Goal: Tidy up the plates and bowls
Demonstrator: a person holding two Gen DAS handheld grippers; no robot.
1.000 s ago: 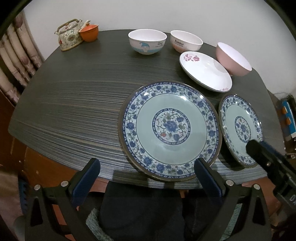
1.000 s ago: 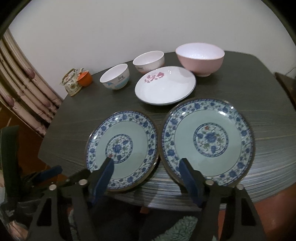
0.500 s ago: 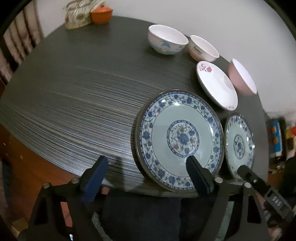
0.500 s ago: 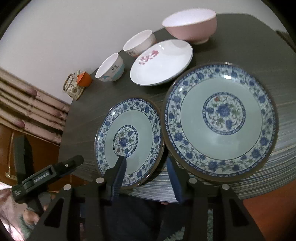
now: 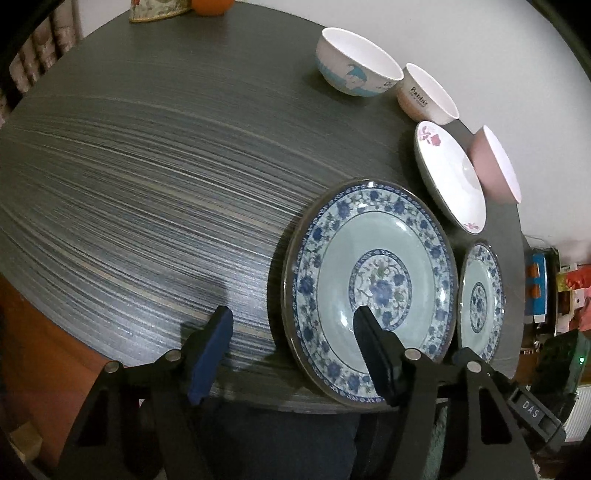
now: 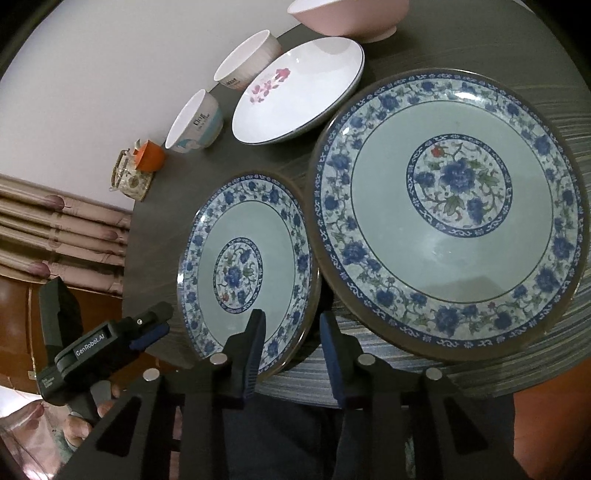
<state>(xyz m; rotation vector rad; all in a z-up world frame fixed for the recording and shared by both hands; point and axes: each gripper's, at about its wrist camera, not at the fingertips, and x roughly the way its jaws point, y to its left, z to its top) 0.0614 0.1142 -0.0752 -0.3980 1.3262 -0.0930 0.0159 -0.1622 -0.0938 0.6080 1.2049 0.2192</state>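
Two blue-patterned plates lie side by side at the table's near edge. My left gripper straddles the near left rim of the left plate: one finger is over the plate, the other over the table. Its jaws are closing and the pads stand apart from the rim. My right gripper straddles the same left plate's near right rim, beside the right plate. Its jaws are closing too, without touching. Behind stand a white flowered plate, a pink bowl and two white bowls.
A teapot and an orange cup sit at the far left corner by the curtains. The dark table is bare on the left. Its front edge runs just under both grippers. Clutter stands beyond the table's right end.
Both grippers have come down and closer to the left plate's near rim and have rolled. Both pairs of jaws have narrowed. The dishes have not moved.
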